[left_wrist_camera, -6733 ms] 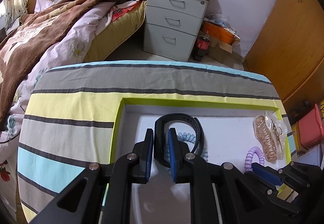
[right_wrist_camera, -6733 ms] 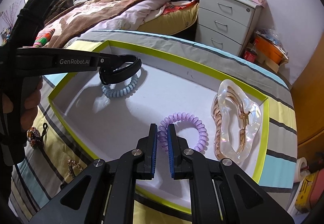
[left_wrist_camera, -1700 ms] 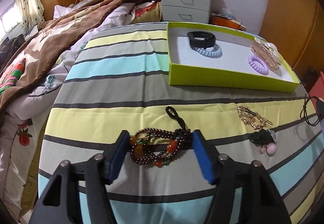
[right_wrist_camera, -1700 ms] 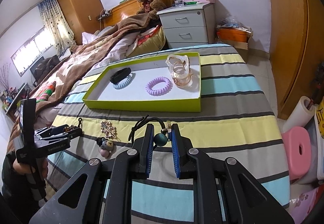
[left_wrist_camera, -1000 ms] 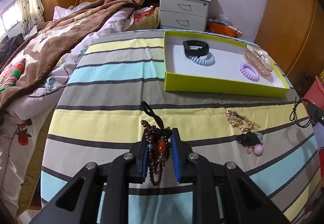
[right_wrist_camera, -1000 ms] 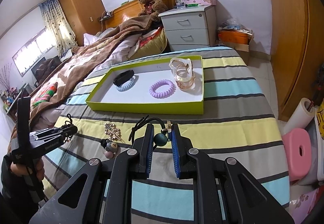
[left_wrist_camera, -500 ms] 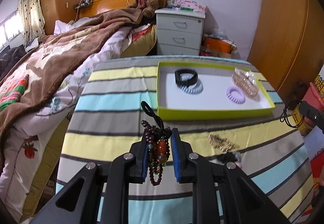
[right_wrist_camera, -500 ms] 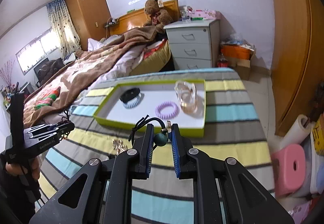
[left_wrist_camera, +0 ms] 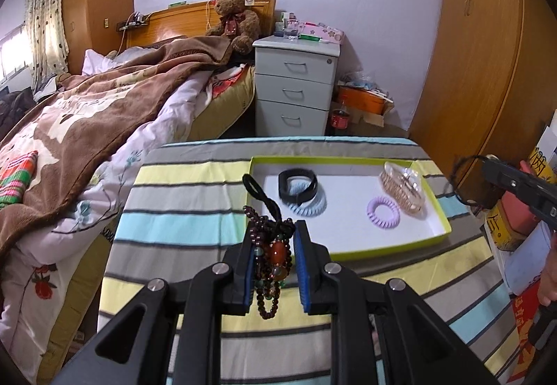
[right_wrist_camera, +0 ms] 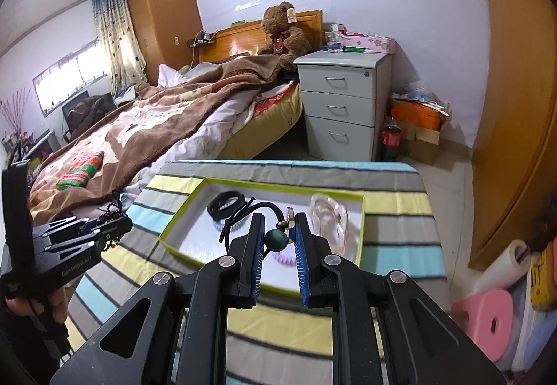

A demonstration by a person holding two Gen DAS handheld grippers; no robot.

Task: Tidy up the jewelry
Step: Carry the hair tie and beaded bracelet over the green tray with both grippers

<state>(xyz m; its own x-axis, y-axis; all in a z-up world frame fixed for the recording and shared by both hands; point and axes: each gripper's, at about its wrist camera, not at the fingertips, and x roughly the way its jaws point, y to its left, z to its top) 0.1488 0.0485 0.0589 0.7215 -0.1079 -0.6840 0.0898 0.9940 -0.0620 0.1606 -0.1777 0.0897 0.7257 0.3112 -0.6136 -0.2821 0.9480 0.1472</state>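
Note:
My left gripper (left_wrist_camera: 273, 258) is shut on a dark beaded bracelet (left_wrist_camera: 271, 256) with an orange bead and a black cord loop, held in the air in front of the tray. My right gripper (right_wrist_camera: 277, 240) is shut on a black cord necklace with a dark green bead (right_wrist_camera: 276, 240), also lifted. The green-rimmed white tray (left_wrist_camera: 444, 216) lies on the striped cloth. In it are a black band (left_wrist_camera: 297, 183) on a pale blue coil tie (left_wrist_camera: 315, 207), a purple coil tie (left_wrist_camera: 383, 212) and a clear hair claw (left_wrist_camera: 403, 190). The left gripper (right_wrist_camera: 115, 228) shows at the left of the right wrist view.
The striped table (left_wrist_camera: 181, 228) stands beside a bed with a brown blanket (left_wrist_camera: 87, 113). A grey drawer unit (left_wrist_camera: 296, 89) and a wooden wardrobe (left_wrist_camera: 480, 54) are behind. A pink stool (right_wrist_camera: 487, 318) sits on the floor at right. A person's hand (right_wrist_camera: 38, 308) holds the left tool.
Both grippers have risen off the cloth with their jewelry still clamped. The table and tray now sit lower and farther away in both views.

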